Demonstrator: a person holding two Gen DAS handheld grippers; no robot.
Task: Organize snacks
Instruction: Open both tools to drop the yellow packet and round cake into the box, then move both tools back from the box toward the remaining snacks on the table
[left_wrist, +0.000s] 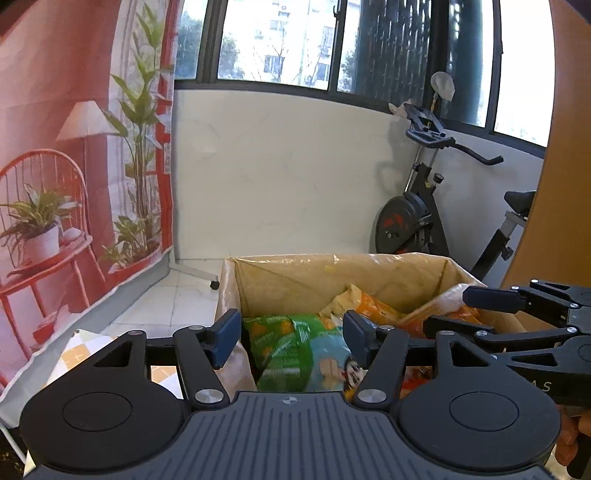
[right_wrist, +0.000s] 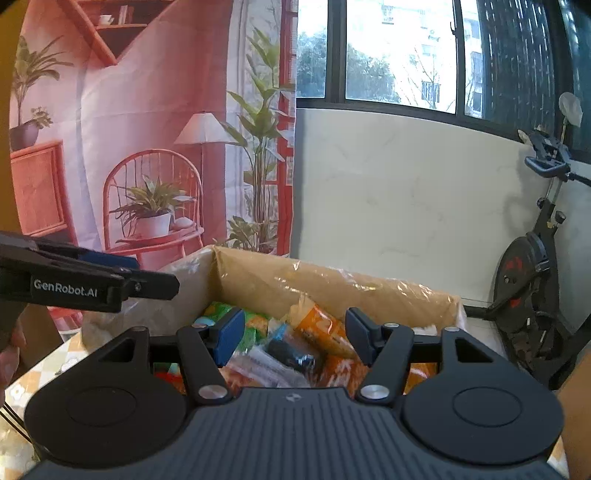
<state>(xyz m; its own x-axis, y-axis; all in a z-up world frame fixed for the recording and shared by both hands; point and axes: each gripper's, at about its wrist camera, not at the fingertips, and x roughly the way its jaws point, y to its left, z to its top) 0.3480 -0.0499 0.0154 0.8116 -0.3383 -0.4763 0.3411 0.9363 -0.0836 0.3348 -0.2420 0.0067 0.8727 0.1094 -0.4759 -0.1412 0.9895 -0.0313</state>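
Cardboard box (left_wrist: 369, 273) holds the snack bags; my left tool (left_wrist: 291, 339) and right tool (right_wrist: 295, 336) hover spread, empty. Next I pick 1 green bag (left_wrist: 291, 343).

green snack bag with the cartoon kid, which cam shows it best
The left wrist view. There the green snack bag lies between the open fingers of the left gripper, cartoon print facing the camera. In the right wrist view only a green strip shows behind the right gripper's left finger.
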